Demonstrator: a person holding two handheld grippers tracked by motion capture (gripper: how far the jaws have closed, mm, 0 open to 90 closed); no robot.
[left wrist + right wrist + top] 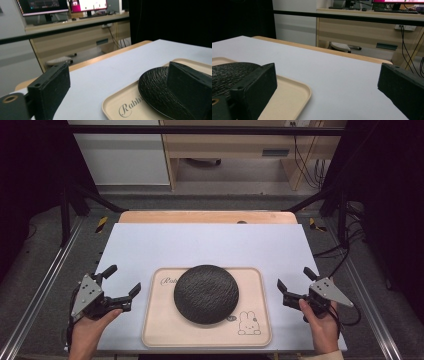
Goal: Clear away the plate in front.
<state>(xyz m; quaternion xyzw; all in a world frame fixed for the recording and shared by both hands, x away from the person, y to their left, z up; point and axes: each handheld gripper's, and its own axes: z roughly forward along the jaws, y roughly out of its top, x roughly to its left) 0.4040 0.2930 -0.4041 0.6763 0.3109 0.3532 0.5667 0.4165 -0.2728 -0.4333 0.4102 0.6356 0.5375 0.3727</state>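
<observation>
1. Black textured plate [206, 293] sits upside down, dome up, in the middle of the beige tray [155, 330], lower centre of the high view; tray lies on the white sheet [200, 245] covering the table
2. Left gripper [122, 284] at lower left of the frame, jaws spread wide, grasping nothing; its nearer jaw tip is just beside the tray's left rim, not touching the plate
3. Right gripper [296, 282] at lower right, jaws released too, empty, near the tray's right rim but apart from it
4. Left gripper view: plate [160, 92] at lower right, partly behind the right-hand jaw; "Rabbi" lettering on the tray visible bottom centre
5. Right gripper view: plate edge [229, 72] at lower left, tray corner [297, 95] beside it
6. Progress, my read: nothing started. Both tools flank the tray, no contact. All left to do: close in, grip the plate or tray, move it
</observation>
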